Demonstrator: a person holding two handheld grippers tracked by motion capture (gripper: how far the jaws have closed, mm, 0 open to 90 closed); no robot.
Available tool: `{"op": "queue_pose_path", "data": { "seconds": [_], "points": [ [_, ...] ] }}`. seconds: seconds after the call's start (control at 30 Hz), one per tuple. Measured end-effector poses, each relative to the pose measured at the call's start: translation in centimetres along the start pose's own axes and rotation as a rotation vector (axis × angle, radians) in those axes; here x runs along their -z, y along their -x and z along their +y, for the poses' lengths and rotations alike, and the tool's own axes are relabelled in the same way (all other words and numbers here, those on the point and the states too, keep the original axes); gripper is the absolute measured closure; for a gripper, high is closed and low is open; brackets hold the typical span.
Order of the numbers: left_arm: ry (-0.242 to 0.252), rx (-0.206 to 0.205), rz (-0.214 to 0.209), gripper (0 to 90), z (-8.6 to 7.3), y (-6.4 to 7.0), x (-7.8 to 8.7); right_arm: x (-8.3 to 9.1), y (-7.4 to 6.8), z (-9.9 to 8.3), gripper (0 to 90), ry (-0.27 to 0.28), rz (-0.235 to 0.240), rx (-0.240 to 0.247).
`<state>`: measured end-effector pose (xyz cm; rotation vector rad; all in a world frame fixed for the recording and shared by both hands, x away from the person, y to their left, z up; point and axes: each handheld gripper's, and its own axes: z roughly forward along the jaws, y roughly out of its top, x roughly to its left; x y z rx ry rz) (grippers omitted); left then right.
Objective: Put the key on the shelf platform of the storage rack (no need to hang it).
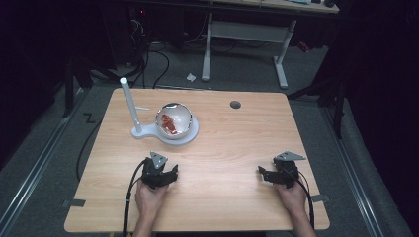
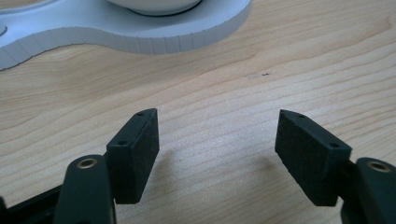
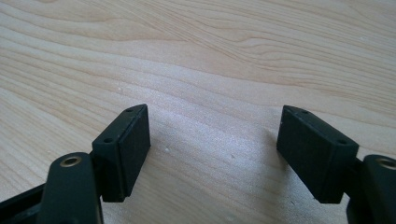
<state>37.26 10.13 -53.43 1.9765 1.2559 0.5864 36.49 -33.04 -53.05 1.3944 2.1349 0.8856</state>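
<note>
Start pose, nothing grasped yet. Left claw [image 1: 170, 176] and right claw [image 1: 264, 174] both spread wide, empty, resting low on desk [image 1: 232, 148]. Glass bowl [image 1: 173, 120] with red contents on white stand [image 1: 184, 136], just ahead of left claw. Likely next: reach forward to bowl.

Light falls from overhead onto the wooden table [image 1: 232, 148], leaving the room beyond twelve o'clock and both sides nearly black. The high view is soft and grainy, with a bright glint on the bowl [image 1: 174, 120]. In both gripper views the wood grain is sharp and evenly lit; soft shadows pool beneath the jaws, and the nearest black parts at six o'clock blur slightly.
</note>
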Motion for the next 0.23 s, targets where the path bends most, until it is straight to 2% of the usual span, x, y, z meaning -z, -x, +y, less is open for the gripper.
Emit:
{"op": "queue_pose_path", "data": {
  "seconds": [0.07, 0.23],
  "points": [
    [-0.038, 0.012, -0.013, 27.0, 0.13, -0.18, -0.35, 0.0, 0.0, 0.0, 25.7, 0.0, 0.0, 0.0],
    [-0.038, 0.012, -0.01, 26.1, 0.14, -0.18, -0.35, 0.0, 0.0, 0.0, 25.7, 0.0, 0.0, 0.0]
  ]
}}
